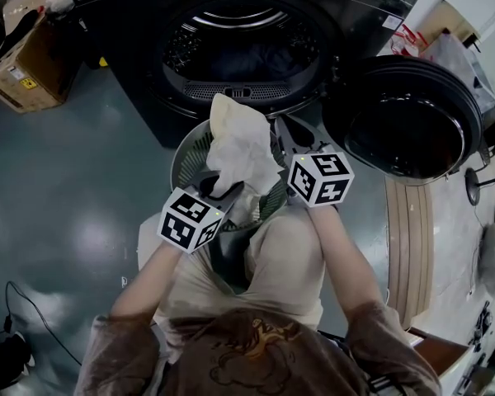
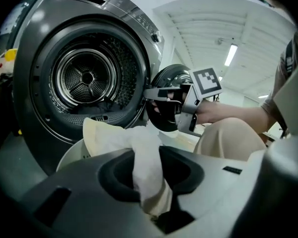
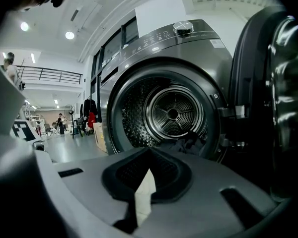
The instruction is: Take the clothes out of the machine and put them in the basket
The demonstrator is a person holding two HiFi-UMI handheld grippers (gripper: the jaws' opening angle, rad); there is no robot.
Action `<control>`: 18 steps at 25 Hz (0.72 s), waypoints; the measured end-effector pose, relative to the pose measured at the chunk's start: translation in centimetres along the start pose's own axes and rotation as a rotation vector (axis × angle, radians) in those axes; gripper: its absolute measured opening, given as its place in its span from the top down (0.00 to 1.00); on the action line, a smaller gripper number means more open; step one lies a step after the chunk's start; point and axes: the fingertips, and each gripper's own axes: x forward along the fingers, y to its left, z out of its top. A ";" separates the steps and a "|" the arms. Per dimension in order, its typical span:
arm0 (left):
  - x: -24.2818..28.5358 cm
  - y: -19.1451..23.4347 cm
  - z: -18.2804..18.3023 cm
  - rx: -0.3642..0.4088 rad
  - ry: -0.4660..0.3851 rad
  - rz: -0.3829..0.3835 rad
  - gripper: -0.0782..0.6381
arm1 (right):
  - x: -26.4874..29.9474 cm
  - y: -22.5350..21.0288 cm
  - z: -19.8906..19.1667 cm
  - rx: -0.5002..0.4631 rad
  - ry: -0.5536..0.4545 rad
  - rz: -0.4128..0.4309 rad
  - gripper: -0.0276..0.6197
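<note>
pinching a thick bunch of white cloth in the left gripper, pads pressed on it, fabric spilling out ahead of the tips. nipping just a thin edge of the same cloth in the right gripper, jaws closed on that sliver, nothing else btw them. holding it up btw the two tools, right over the basket, directly under both tips and just short of the machine.

prob. weakest at the right tool: so little fabric in there, could slip out w/ any tug from the left and swing the cloth sideways. if let go unevenly, could drape over the basket rim on the machine side or slide to the floor instead of dropping inside. could also cling to a pad after release and get dragged back out when pulling away.

further out: open door close on the right gripper's outer side, so some risk of knocking it on a wide swing. dark clothes left in the drum ahead of both tools, so task prob. far from done. rushing this drop = a re-grab and extra reaching.
</note>
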 end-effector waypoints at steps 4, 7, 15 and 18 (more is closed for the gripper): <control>0.3 1.8 -1.0 0.017 0.063 0.085 0.67 | 0.1 0.1 -0.1 0.005 -0.003 0.004 0.96; 0.3 2.3 -2.1 0.014 0.123 0.093 0.61 | 0.1 0.1 -0.1 0.011 -0.006 0.009 0.96; -0.7 3.6 -1.9 0.034 0.133 0.108 0.60 | 0.5 0.2 0.1 0.026 -0.014 0.020 0.96; -0.9 4.7 -0.3 0.019 0.073 0.137 0.59 | 0.7 0.5 0.2 0.022 -0.015 0.030 0.96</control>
